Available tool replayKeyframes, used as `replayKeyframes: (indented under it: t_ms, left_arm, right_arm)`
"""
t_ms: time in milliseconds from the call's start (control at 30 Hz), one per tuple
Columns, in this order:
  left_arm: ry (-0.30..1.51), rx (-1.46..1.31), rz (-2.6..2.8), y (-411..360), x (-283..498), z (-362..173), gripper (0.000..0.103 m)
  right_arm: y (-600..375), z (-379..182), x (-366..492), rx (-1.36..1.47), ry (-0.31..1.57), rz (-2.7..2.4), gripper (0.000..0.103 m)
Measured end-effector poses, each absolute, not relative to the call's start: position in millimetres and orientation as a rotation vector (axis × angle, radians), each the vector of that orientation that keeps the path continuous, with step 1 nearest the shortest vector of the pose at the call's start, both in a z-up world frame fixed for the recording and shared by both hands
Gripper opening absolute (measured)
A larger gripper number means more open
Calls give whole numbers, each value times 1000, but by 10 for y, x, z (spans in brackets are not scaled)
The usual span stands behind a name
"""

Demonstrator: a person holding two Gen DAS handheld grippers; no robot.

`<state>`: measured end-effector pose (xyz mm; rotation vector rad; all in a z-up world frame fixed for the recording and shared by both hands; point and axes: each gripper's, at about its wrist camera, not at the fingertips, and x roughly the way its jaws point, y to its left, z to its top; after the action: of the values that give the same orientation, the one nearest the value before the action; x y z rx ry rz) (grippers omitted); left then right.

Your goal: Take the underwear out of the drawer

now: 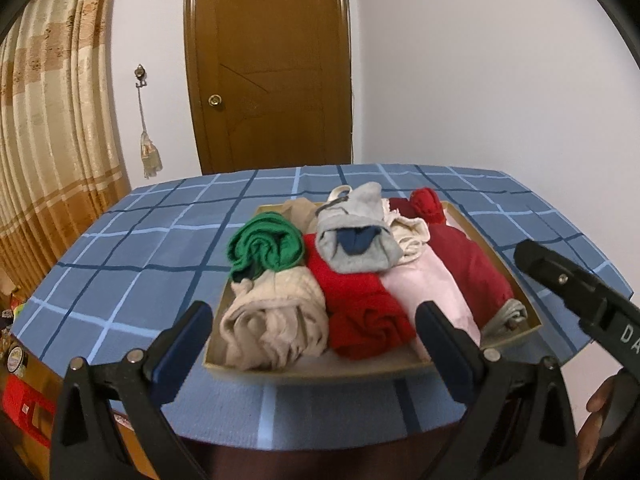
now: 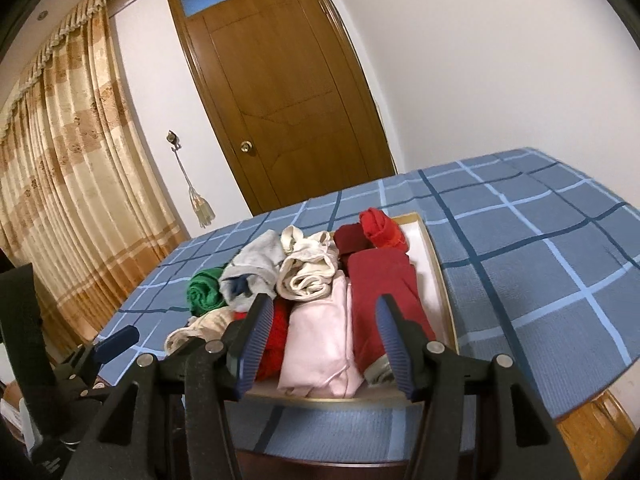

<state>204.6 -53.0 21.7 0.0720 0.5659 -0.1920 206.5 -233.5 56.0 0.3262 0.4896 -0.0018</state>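
Observation:
A shallow wooden drawer (image 1: 496,264) (image 2: 442,280) lies on a blue checked cloth, packed with rolled underwear. In the left wrist view I see a green roll (image 1: 266,246), a beige roll (image 1: 272,324), a red roll (image 1: 360,312), a grey piece (image 1: 356,236), a pink fold (image 1: 432,292) and a dark red fold (image 1: 468,272). My left gripper (image 1: 316,336) stands open just short of the drawer's near rim, holding nothing. My right gripper (image 2: 326,332) is open above the near end, with the pink fold (image 2: 320,344) showing between its fingers, untouched. One right finger (image 1: 560,280) shows beside the drawer.
The blue checked cloth (image 2: 540,280) covers a wooden table that ends close below both grippers. A brown door (image 1: 272,72) and a beige curtain (image 1: 48,160) stand behind the table. A red box (image 1: 20,404) sits low at the left. A hand (image 1: 604,400) holds the right gripper.

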Motion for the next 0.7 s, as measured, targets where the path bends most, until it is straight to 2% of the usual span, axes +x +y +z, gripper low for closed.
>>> replayKeyframes:
  t_ms: [700]
  left_arm:
    - [501,52,-159,-230,1265,195,103]
  right_arm:
    - [-2012,743,1182,268,379,12,57]
